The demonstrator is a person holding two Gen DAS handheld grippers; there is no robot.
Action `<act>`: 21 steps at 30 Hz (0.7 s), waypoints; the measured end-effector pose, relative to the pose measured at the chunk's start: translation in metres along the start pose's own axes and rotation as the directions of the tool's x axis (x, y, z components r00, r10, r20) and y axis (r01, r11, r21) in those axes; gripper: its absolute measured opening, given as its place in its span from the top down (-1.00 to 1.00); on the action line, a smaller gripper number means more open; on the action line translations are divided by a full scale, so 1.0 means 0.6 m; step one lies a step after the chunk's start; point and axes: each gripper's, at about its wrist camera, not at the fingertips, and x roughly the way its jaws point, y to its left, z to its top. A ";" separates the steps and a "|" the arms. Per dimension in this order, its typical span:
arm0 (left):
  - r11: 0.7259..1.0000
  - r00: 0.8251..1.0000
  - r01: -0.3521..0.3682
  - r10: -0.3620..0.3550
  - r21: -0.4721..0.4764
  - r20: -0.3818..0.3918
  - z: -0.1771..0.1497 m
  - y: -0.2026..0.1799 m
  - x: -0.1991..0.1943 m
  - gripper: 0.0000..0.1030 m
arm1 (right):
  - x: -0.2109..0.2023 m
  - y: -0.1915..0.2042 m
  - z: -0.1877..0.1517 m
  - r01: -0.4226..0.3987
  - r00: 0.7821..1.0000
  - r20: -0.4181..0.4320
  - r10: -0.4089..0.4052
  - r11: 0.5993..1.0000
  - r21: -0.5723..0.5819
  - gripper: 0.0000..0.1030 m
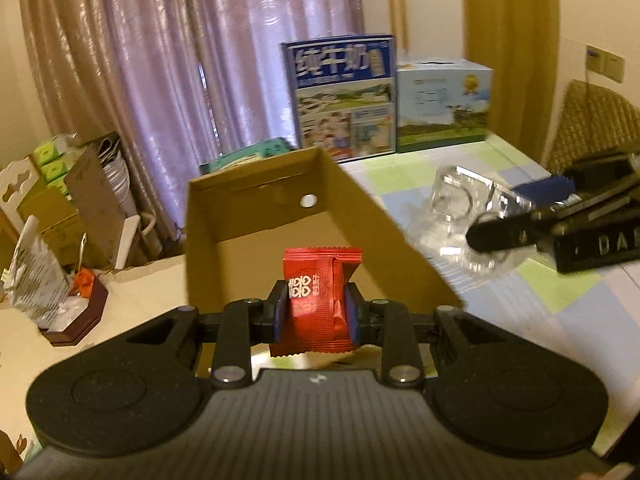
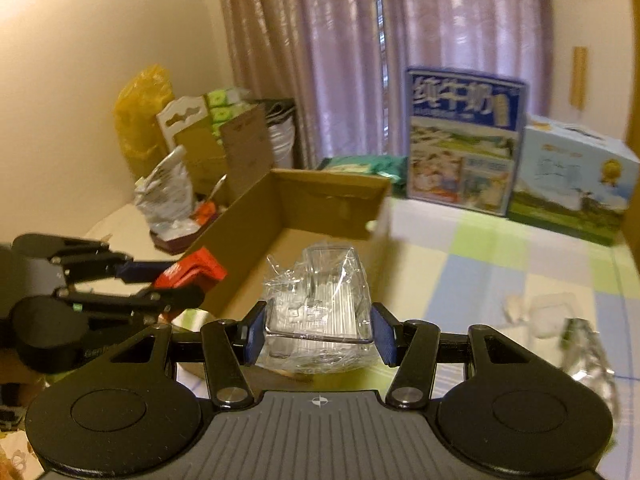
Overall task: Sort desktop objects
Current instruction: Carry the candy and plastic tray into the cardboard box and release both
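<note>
While clamped, packet (image 1: pixel 318 300) between claw (image 1: pixel 316 312) pads.

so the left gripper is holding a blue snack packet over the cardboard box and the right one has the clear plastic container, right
Not quite: the snack packet is red, not blue, as the left wrist view shows. The rest holds: the left gripper grips it by the cardboard box, and the right gripper holds the clear plastic container.

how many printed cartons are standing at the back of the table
2: the blue milk carton stands upright by the curtain, and the pale blue carton stands just right of it, side by side. The cardboard box could hide others.
</note>
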 end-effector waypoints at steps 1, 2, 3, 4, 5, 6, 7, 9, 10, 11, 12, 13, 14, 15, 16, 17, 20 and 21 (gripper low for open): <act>1.000 1.000 0.001 -0.001 -0.005 -0.003 0.001 0.010 0.006 0.53 | 0.013 0.004 0.002 -0.002 1.000 -0.006 0.002 1.000 -0.005 0.01; 1.000 1.000 0.002 -0.002 -0.010 -0.005 0.000 0.018 0.011 0.53 | 0.029 0.009 0.005 -0.005 1.000 -0.013 0.005 1.000 -0.006 0.01; 1.000 1.000 0.005 -0.005 -0.015 -0.008 0.000 0.025 0.016 0.53 | 0.039 0.008 0.005 -0.009 1.000 -0.019 0.009 1.000 -0.004 0.01; 1.000 1.000 0.008 -0.009 -0.019 -0.012 0.000 0.031 0.023 0.53 | 0.048 0.008 0.004 -0.012 1.000 -0.024 0.012 1.000 0.000 0.01; 1.000 1.000 0.010 -0.011 -0.026 -0.016 0.001 0.039 0.032 0.53 | 0.058 0.009 0.006 -0.013 0.999 -0.030 0.013 1.000 0.001 0.01; 0.999 1.000 0.012 -0.012 -0.030 -0.019 0.002 0.045 0.040 0.53 | 0.072 0.010 0.007 -0.014 0.999 -0.038 0.014 1.000 0.000 0.01; 0.999 1.000 0.012 -0.013 -0.031 -0.022 0.001 0.050 0.047 0.53 | 0.078 0.008 0.006 -0.016 0.999 -0.043 0.016 1.000 0.001 0.01; 0.999 1.000 0.010 -0.011 -0.035 -0.029 0.000 0.059 0.062 0.53 | 0.098 0.006 0.007 -0.019 0.998 -0.058 0.019 1.000 0.001 0.01; 0.999 0.999 0.009 -0.010 -0.038 -0.033 -0.001 0.064 0.068 0.53 | 0.109 0.005 0.006 -0.021 0.998 -0.064 0.021 1.000 0.003 0.01; 0.999 0.999 0.008 -0.010 -0.043 -0.038 -0.003 0.068 0.074 0.53 | 0.113 0.005 0.004 -0.021 0.997 -0.068 0.021 1.000 0.004 0.01; 0.999 0.999 0.009 -0.011 -0.045 -0.042 -0.004 0.071 0.080 0.53 | 0.123 0.004 0.004 -0.020 0.997 -0.072 0.021 1.000 0.007 0.01; 0.999 0.999 0.010 -0.012 -0.047 -0.046 -0.005 0.075 0.085 0.53 | 0.128 0.003 0.003 -0.021 0.997 -0.074 0.021 1.000 0.010 0.01; 0.999 0.999 0.009 -0.011 -0.046 -0.050 -0.005 0.076 0.089 0.52 | 0.133 0.003 0.003 -0.022 0.997 -0.075 0.023 1.000 0.015 0.01; 0.999 0.998 0.007 -0.010 -0.044 -0.054 -0.006 0.078 0.094 0.51 | 0.139 0.001 0.003 -0.024 0.997 -0.077 0.025 0.999 0.021 0.01; 0.999 0.999 0.003 -0.005 -0.041 -0.054 -0.008 0.078 0.098 0.50 | 0.142 0.002 0.003 -0.025 0.997 -0.078 0.027 0.999 0.025 0.00; 0.999 0.999 -0.002 0.000 -0.038 -0.053 -0.009 0.080 0.100 0.44 | 0.144 0.001 0.002 -0.027 0.997 -0.078 0.029 0.999 0.028 0.00; 0.999 0.999 -0.011 0.009 -0.046 -0.045 -0.014 0.082 0.099 0.40 | 0.150 0.000 -0.001 -0.030 0.996 -0.084 0.033 0.999 0.042 0.00; 0.999 0.999 -0.014 0.012 -0.051 -0.044 -0.015 0.083 0.097 0.40 | 0.152 -0.001 -0.002 -0.031 0.996 -0.087 0.035 0.998 0.048 0.00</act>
